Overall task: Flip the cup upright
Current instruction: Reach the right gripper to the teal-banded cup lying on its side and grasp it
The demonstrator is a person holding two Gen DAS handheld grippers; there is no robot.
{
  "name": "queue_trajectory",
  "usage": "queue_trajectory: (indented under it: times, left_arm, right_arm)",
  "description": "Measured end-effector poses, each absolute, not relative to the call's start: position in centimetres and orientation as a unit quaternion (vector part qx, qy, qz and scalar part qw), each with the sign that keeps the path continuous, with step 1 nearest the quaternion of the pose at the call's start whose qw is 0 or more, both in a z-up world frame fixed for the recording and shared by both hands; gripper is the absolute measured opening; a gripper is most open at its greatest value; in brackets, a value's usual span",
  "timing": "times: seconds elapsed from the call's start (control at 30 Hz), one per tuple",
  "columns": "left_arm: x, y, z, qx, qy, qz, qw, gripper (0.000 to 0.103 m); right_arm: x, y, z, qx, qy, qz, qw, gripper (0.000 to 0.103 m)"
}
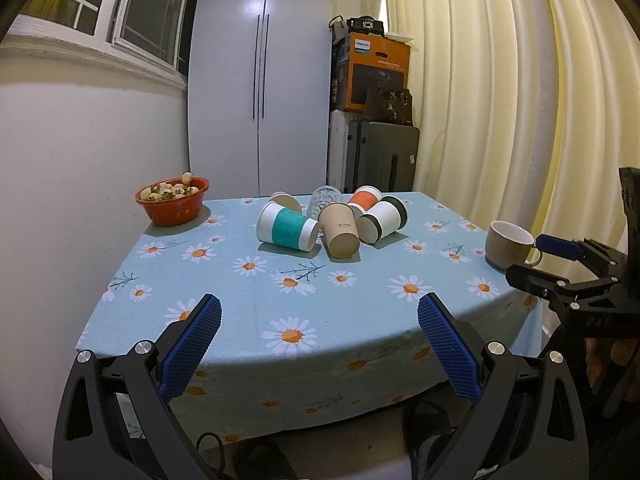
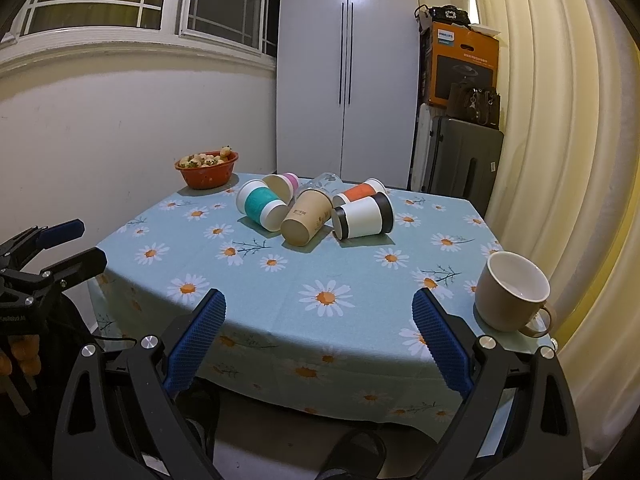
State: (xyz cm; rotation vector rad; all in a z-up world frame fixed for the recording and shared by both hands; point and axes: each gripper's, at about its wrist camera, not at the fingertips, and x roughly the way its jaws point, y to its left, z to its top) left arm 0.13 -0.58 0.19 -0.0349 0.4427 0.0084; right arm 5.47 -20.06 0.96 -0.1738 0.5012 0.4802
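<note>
Daisy tablecloth (image 2: 328, 264), toppled cups (image 2: 308, 216) clustered, mug (image 2: 508, 292) upright, red bowl (image 1: 172, 200)

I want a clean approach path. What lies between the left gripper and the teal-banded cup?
Only bare daisy tablecloth lies between the open left gripper and the teal-banded cup, which is on its side; the left wrist view shows it.
</note>
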Motion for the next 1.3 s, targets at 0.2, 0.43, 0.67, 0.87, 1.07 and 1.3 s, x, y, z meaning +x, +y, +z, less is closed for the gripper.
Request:
queue_trajectory:
  times: [0.2, 0.43, 0.67, 0.87, 1.07, 1.3]
  left_arm:
    - [-0.2, -0.1, 0.4, -0.031, 0.221, 0.002, 0.975, 0.096]
    - [1.6, 1.3, 0.8, -0.073, 0.244, -0.004, 0.967, 0.096]
    - [4.5, 3.5, 1.0, -0.105, 0.266, 0.003, 0.958, 0.096]
    - [8.3, 5.5, 0.8, -0.14, 0.295, 0.027, 0.945, 0.096]
    - [11.8, 7.6, 0.4, -0.193, 0.315, 0.041, 0.928, 0.096]
    - [15.7, 10.7, -0.7, -0.224, 0.342, 0.073, 0.91, 0.096]
  right_arm:
    - [6.0, -19.7, 0.8, -0.091, 0.264, 0.242, 0.929, 0.093]
    - [8.6, -18.1, 1.0, -0.116, 0.292, 0.265, 0.911, 0.093]
    - [13.3, -14.8, 1.3, -0.165, 0.322, 0.297, 0.884, 0.093]
    - [18.1, -11.0, 2.6, -0.189, 0.361, 0.348, 0.845, 0.093]
    - [23.4, -5.5, 3.6, -0.225, 0.404, 0.39, 0.796, 0.093]
    - [29.1, 0.7, 1.9, -0.274, 0.459, 0.41, 0.739, 0.092]
